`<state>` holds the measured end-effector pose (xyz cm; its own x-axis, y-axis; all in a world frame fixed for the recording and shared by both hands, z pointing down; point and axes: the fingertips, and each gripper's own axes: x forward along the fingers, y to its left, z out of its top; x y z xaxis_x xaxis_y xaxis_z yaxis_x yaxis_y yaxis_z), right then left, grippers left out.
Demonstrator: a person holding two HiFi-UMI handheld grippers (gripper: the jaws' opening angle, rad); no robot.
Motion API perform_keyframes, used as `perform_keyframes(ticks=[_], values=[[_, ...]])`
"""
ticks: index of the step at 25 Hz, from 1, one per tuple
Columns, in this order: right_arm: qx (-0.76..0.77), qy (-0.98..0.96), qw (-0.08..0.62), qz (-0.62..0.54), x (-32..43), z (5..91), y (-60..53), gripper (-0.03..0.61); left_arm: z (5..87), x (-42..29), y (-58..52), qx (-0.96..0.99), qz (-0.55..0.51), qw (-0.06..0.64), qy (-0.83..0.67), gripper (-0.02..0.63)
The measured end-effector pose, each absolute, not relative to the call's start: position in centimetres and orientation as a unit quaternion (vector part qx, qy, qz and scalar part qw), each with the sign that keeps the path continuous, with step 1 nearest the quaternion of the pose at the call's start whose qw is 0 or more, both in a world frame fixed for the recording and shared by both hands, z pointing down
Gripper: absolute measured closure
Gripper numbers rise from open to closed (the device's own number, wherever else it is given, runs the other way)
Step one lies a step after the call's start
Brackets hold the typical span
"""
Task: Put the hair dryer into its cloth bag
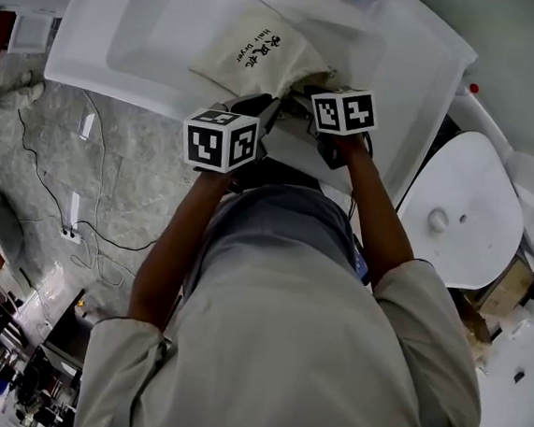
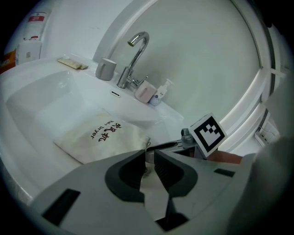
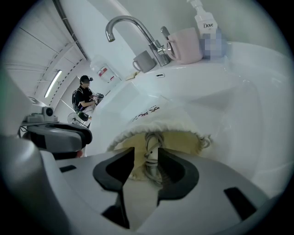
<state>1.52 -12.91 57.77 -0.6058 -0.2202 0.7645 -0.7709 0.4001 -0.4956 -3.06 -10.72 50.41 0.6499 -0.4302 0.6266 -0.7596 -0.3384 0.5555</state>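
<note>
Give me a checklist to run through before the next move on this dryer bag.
1. Left gripper clamped on the cloth bag edge: ok.
2. Bag mouth open toward the right gripper: ok.
3. Cord bundle inside the bag: not ok, it sits at the mouth.
4. Right jaws gripping the cord bundle: not ok, a gap shows on one side.
5. Dryer body fully inside: cannot tell.

I see open basin (image 2: 41,98) left of the cloth bag (image 2: 103,137); faucet (image 2: 135,55), grey cup (image 2: 106,69), pink cup (image 2: 145,92) and bottle (image 2: 161,91) block its rear rim.
</note>
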Motion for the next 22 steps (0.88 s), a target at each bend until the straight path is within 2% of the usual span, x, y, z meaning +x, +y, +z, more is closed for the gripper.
perform_keyframes(ticks=[6,14,22], values=[[0.322,-0.786,0.299,0.434,2.7,56.0,-12.2,0.439,49.4,-2.8,-9.9,0.802,0.186,0.426,-0.376,0.555],[0.320,-0.798,0.277,0.430,3.3,53.8,-11.0,0.443,46.9,-2.2,-8.7,0.814,0.161,0.416,-0.373,0.558],[0.334,-0.815,0.236,0.410,4.1,49.9,-10.2,0.461,45.2,-2.8,-7.8,0.814,0.135,0.412,-0.388,0.561]])
